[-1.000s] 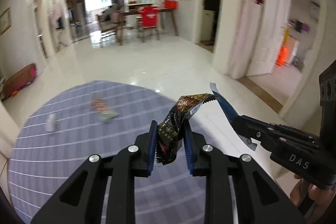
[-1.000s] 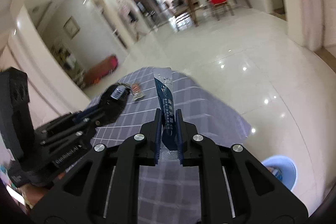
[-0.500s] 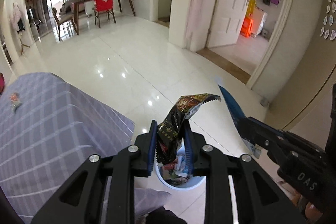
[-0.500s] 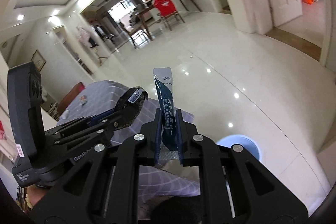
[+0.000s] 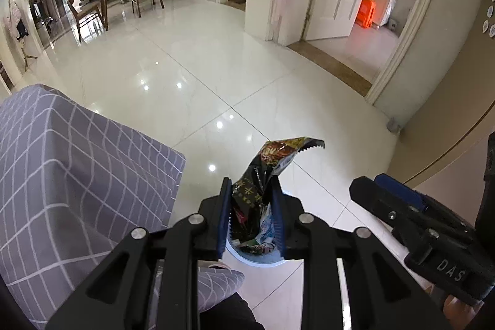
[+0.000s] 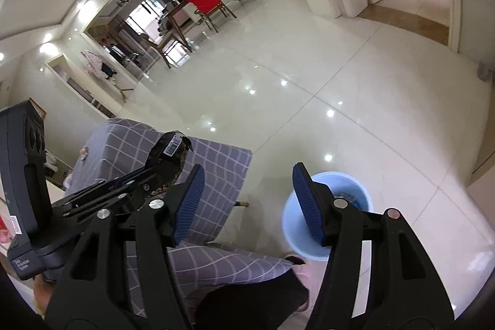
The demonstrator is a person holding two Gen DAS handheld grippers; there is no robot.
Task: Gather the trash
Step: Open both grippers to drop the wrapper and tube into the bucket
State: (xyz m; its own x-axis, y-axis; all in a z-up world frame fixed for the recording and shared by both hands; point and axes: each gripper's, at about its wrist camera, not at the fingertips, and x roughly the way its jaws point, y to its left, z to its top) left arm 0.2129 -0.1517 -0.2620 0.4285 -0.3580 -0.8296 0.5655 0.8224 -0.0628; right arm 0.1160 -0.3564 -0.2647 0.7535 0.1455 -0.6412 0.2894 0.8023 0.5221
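My left gripper (image 5: 251, 217) is shut on a dark snack wrapper (image 5: 261, 175) with gold print and holds it over the light blue trash bin (image 5: 263, 259), which holds several wrappers. In the right wrist view the bin (image 6: 328, 206) stands on the floor just behind my right gripper (image 6: 247, 200), which is open and empty. The left gripper with the wrapper (image 6: 168, 156) shows there at the left. The blue sachet is no longer between the right fingers.
A table with a grey checked cloth (image 5: 62, 175) is at the left, its corner close to the bin; small litter (image 6: 83, 152) lies on its far side. White tiled floor (image 5: 216, 67) spreads ahead. A doorway (image 5: 371, 20) is to the right.
Both grippers swung from the table to above the bin. My right gripper opened and the blue sachet left it. My left gripper still holds the dark wrapper.
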